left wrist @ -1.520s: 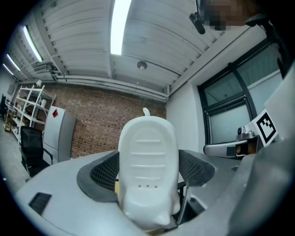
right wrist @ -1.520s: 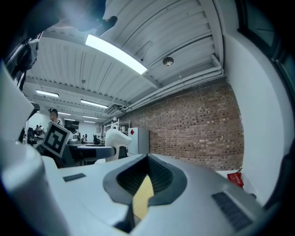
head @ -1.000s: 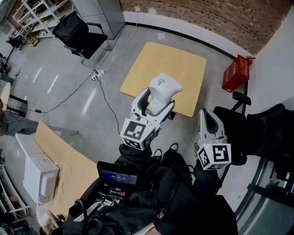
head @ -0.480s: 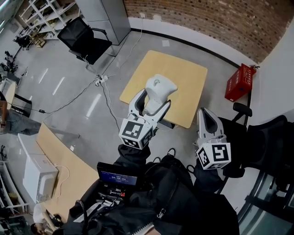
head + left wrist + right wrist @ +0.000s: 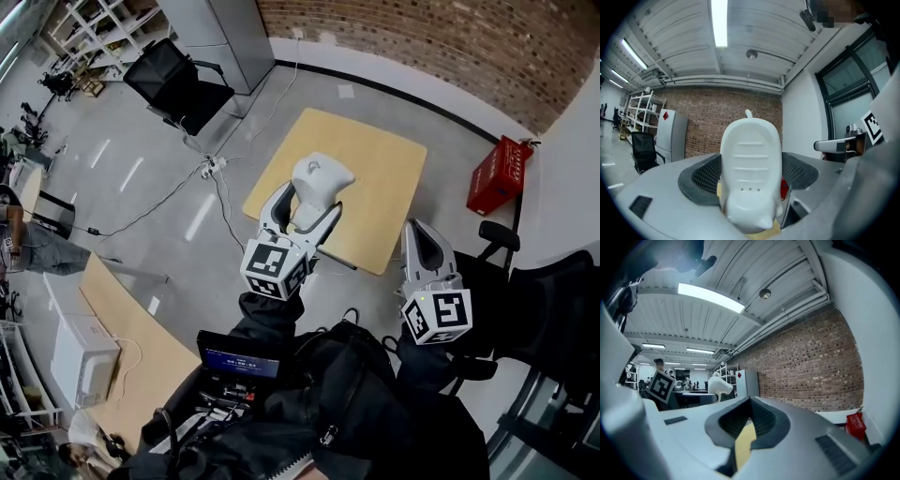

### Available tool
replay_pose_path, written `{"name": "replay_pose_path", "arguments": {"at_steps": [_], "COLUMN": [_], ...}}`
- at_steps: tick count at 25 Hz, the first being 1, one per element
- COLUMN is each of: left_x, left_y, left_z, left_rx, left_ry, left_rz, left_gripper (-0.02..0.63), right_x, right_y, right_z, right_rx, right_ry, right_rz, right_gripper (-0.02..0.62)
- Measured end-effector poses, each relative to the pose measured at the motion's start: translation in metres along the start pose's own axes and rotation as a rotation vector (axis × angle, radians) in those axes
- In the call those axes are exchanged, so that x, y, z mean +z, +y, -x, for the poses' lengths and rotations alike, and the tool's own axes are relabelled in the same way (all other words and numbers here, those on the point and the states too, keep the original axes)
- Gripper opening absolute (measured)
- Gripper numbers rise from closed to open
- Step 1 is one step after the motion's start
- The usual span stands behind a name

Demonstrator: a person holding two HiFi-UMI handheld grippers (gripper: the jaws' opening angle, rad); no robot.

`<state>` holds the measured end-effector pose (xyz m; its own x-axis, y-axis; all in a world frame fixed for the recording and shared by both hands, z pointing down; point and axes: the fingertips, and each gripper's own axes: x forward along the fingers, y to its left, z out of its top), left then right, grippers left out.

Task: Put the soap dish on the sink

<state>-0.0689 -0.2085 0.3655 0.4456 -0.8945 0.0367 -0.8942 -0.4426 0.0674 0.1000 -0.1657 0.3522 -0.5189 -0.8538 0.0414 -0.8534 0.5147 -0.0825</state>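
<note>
The white soap dish (image 5: pixel 320 177) is held in the air above the edge of a light wooden table (image 5: pixel 380 187), with my left gripper (image 5: pixel 312 201) shut on it. In the left gripper view the soap dish (image 5: pixel 751 159) stands upright between the two dark pads (image 5: pixel 704 177), showing its ribbed face and three small holes. My right gripper (image 5: pixel 417 234) hangs to the right at about the same height, shut with nothing in it. From the right gripper view the soap dish (image 5: pixel 719 386) shows small at the left, past the right gripper (image 5: pixel 748 422). No sink is in view.
A red crate (image 5: pixel 496 175) stands on the floor right of the table. Black office chairs stand far left (image 5: pixel 178 80) and at the right (image 5: pixel 539 300). A power strip and cables (image 5: pixel 212 168) lie on the floor. A curved wooden desk (image 5: pixel 127 323) is at lower left.
My left gripper with the soap dish has drifted slightly up and left in the head view, over the table's near edge. The right gripper has barely moved.
</note>
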Motion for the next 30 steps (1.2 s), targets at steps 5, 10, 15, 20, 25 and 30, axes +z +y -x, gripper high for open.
{"name": "replay_pose_path", "arguments": {"at_steps": [5, 10, 15, 20, 25, 30], "left_x": [-0.012, -0.03, -0.051, -0.088, -0.152, -0.222], "left_y": [0.0, -0.008, -0.006, -0.001, 0.012, 0.022], "left_z": [-0.02, -0.044, -0.052, -0.064, -0.069, -0.072], "left_rx": [0.015, 0.007, -0.012, -0.032, -0.041, -0.054], "left_ry": [0.036, 0.106, 0.15, 0.227, 0.352, 0.503], "left_rz": [-0.001, 0.029, 0.027, 0.062, 0.085, 0.119], "left_gripper": [0.4, 0.4, 0.4, 0.4, 0.4, 0.4], "right_x": [-0.011, -0.023, -0.045, -0.069, -0.098, -0.123], "right_y": [-0.024, -0.047, -0.05, -0.057, -0.057, -0.06], "right_z": [-0.011, -0.023, -0.032, -0.041, -0.049, -0.055], "right_rx": [0.006, 0.003, -0.01, -0.047, -0.074, -0.116], "right_ry": [0.016, 0.057, 0.115, 0.18, 0.255, 0.313], "right_rz": [-0.029, -0.066, -0.076, -0.074, -0.088, -0.111], "right_gripper": [0.005, 0.005, 0.005, 0.005, 0.005, 0.005]}}
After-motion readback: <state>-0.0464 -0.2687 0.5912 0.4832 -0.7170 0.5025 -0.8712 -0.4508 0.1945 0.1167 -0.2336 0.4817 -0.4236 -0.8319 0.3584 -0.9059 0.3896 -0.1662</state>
